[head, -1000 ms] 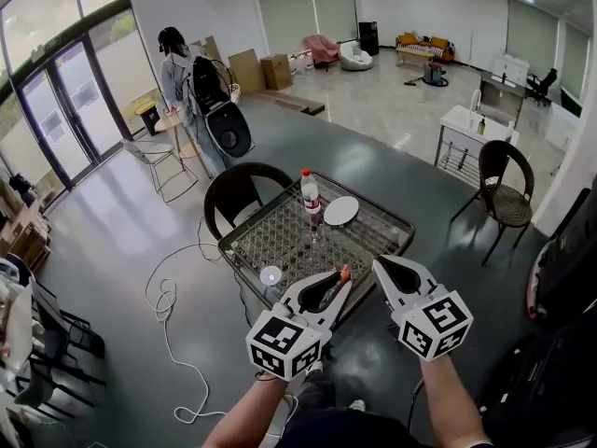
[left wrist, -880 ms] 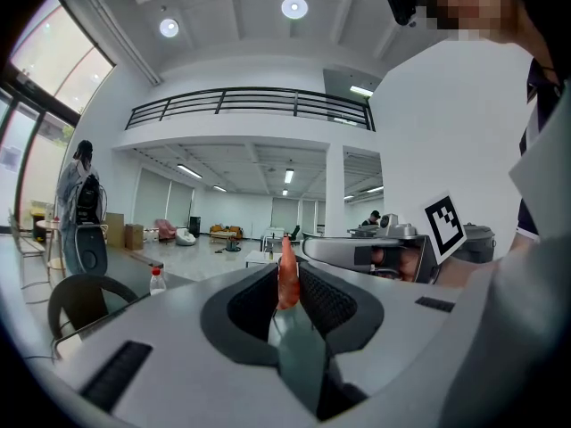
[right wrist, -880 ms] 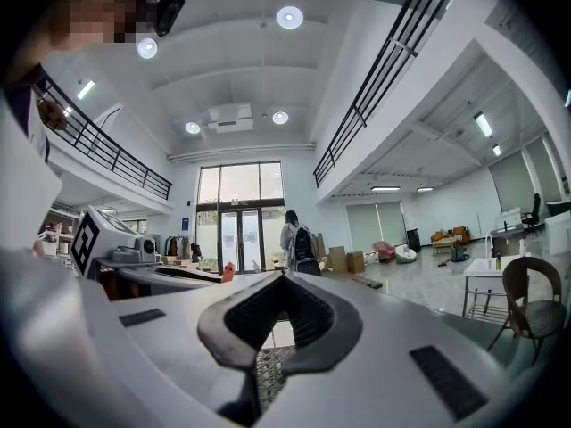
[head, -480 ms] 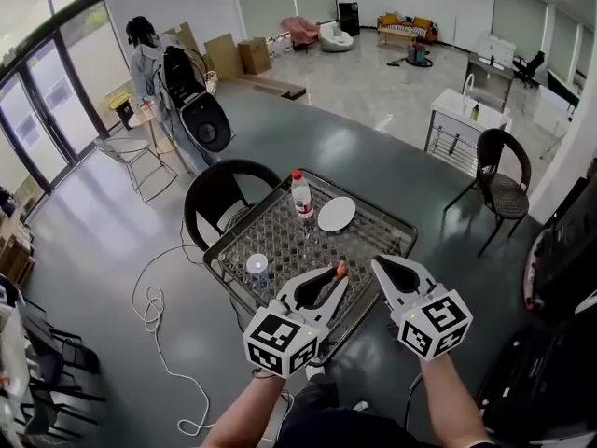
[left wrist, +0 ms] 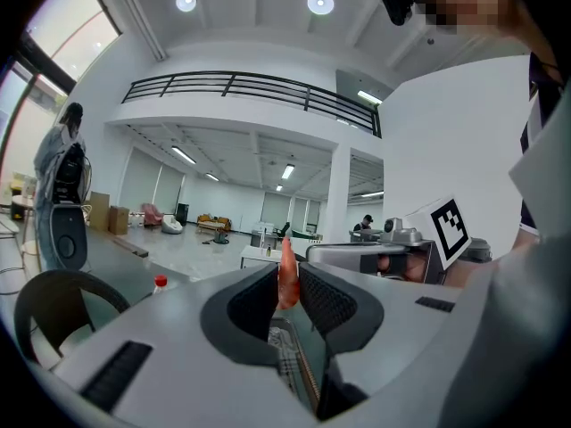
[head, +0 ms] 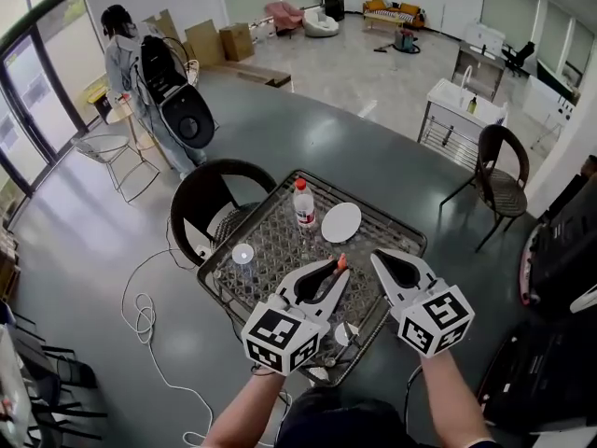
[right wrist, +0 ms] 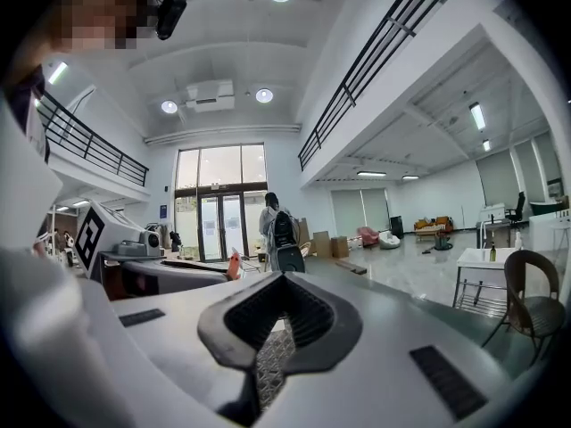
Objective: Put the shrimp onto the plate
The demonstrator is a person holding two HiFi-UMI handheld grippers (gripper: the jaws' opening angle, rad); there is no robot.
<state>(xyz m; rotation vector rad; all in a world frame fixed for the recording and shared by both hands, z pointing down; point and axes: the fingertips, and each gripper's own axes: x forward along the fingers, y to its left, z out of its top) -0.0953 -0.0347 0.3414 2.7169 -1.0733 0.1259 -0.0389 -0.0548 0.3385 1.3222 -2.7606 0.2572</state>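
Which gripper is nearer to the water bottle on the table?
Left. The left gripper, holding the shrimp, hovers slightly right of the water bottle, on its near side; the right gripper is farther right.

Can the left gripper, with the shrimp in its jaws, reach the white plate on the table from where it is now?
Probably yes. The left gripper, shut on the shrimp, hangs just short of the plate; nothing stands between them, and the bottle is off to the side.

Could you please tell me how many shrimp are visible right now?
1. The shrimp is pinched between the jaws of the left gripper, held above the mesh table and short of the white plate. More may be hidden from view.
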